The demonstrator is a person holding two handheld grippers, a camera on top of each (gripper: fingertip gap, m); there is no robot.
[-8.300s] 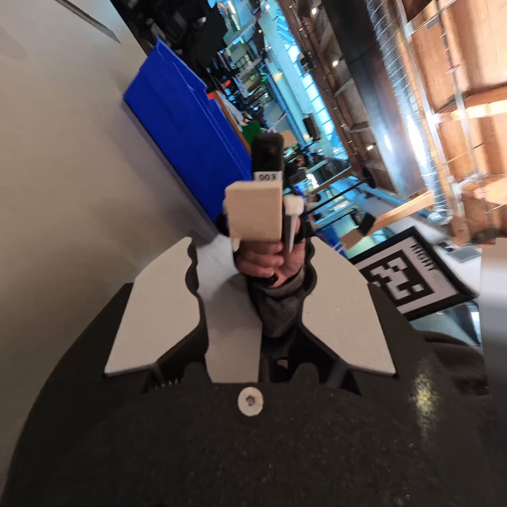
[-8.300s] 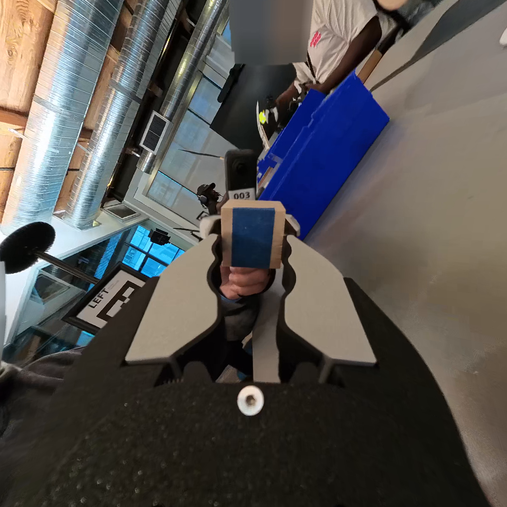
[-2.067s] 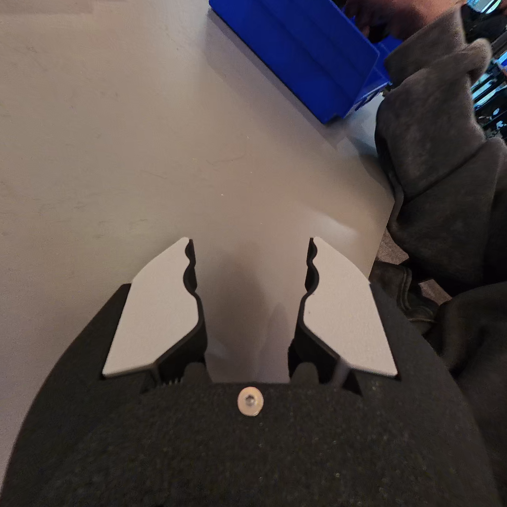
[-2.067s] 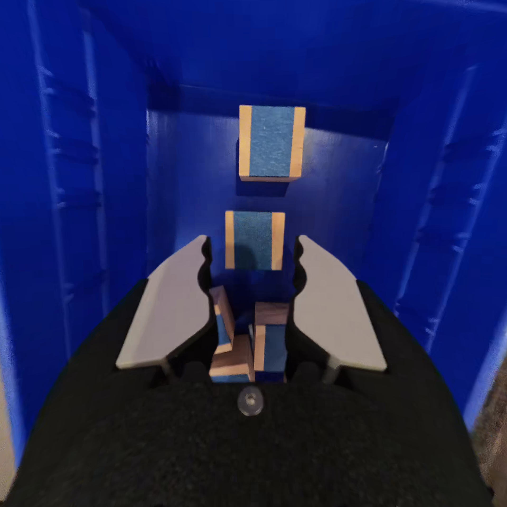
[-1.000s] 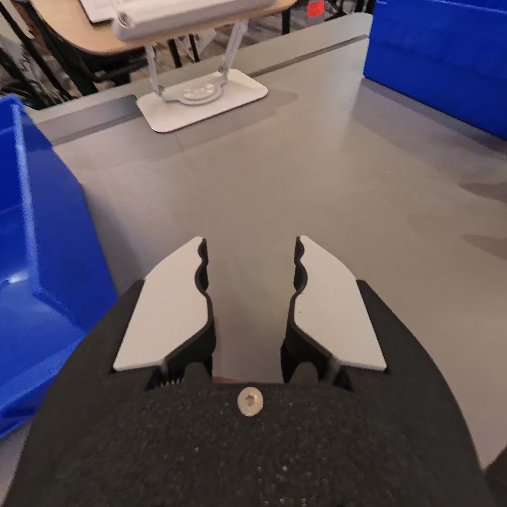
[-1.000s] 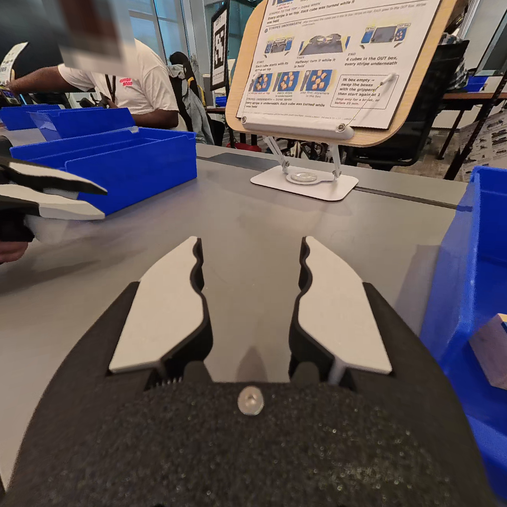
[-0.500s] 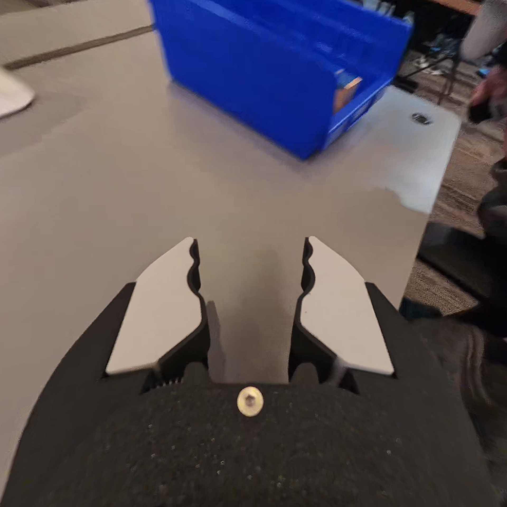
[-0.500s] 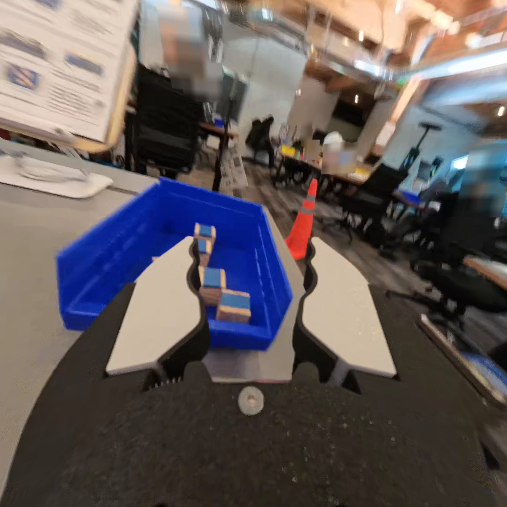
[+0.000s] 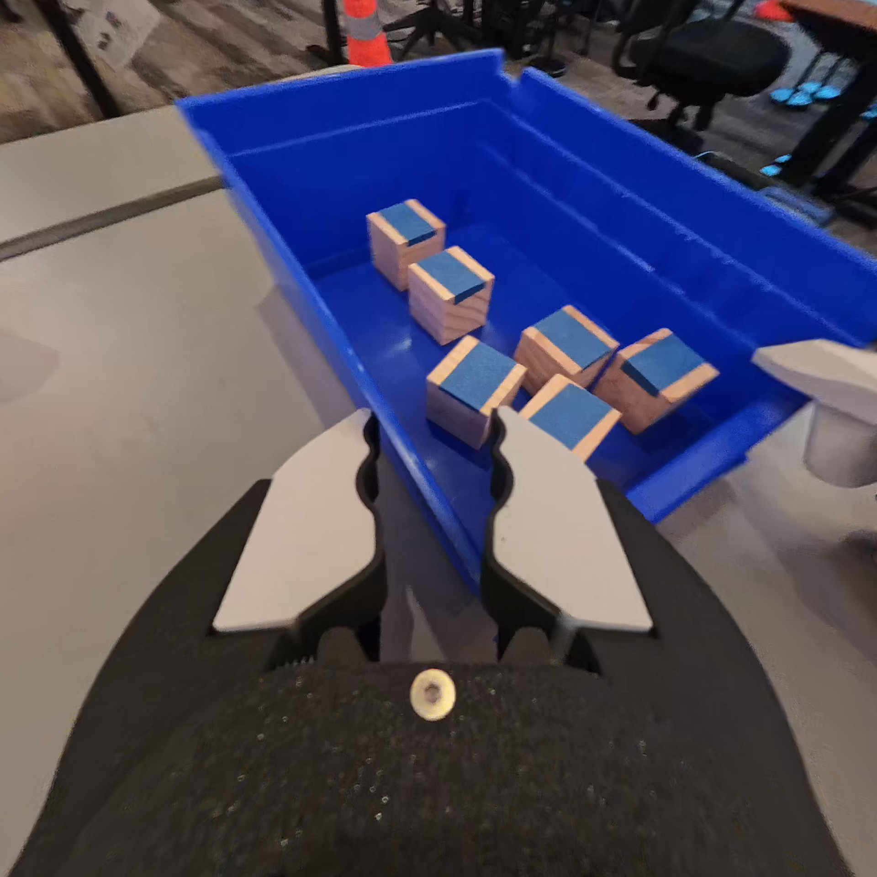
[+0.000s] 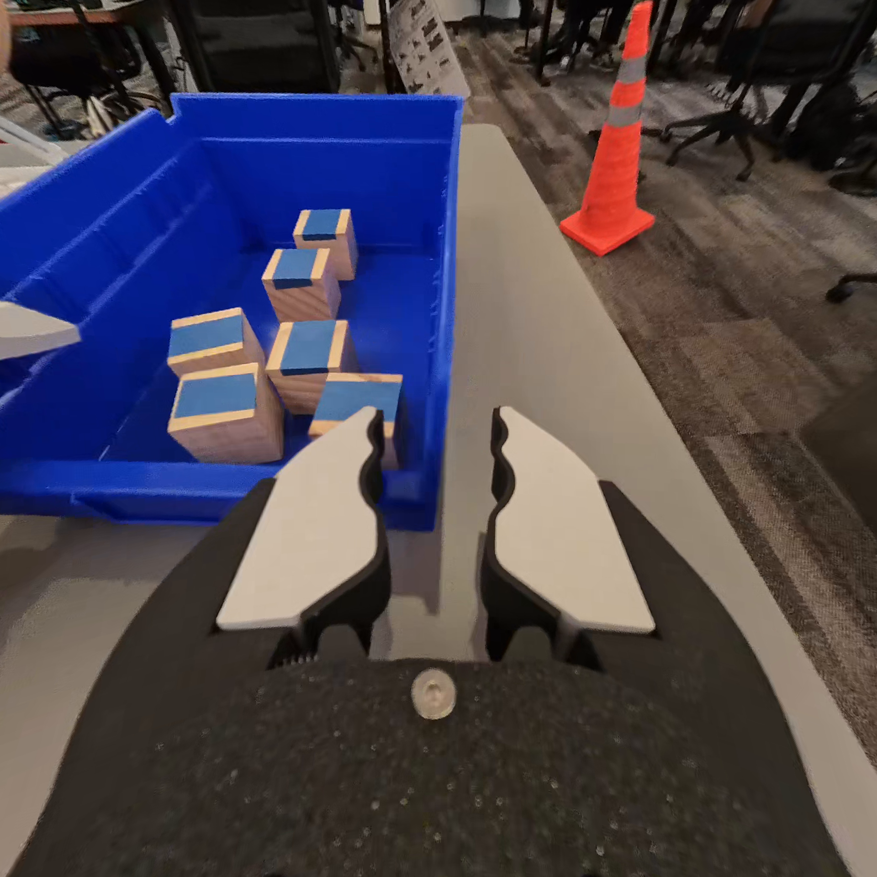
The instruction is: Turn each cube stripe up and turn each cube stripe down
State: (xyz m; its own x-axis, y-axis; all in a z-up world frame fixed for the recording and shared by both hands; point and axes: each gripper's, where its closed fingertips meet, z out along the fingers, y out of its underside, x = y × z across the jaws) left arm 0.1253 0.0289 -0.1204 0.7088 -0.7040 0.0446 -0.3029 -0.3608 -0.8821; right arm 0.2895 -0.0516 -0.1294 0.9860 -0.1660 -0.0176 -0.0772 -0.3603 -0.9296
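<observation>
Ahead of both empty, parted tongs, left gripper (image 9: 433,420) and right gripper (image 10: 434,417), six crowded cubes (image 9: 476,390) risk being knocked inside the bin (image 9: 332,90).

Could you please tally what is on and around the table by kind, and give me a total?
Wooden cubes with a blue stripe on top, in the bin: 6 (e.g.)
Blue bin: 1
Grippers, both open and empty: 2, left gripper, right gripper
Orange traffic cone on the floor: 1
Total: 10
</observation>
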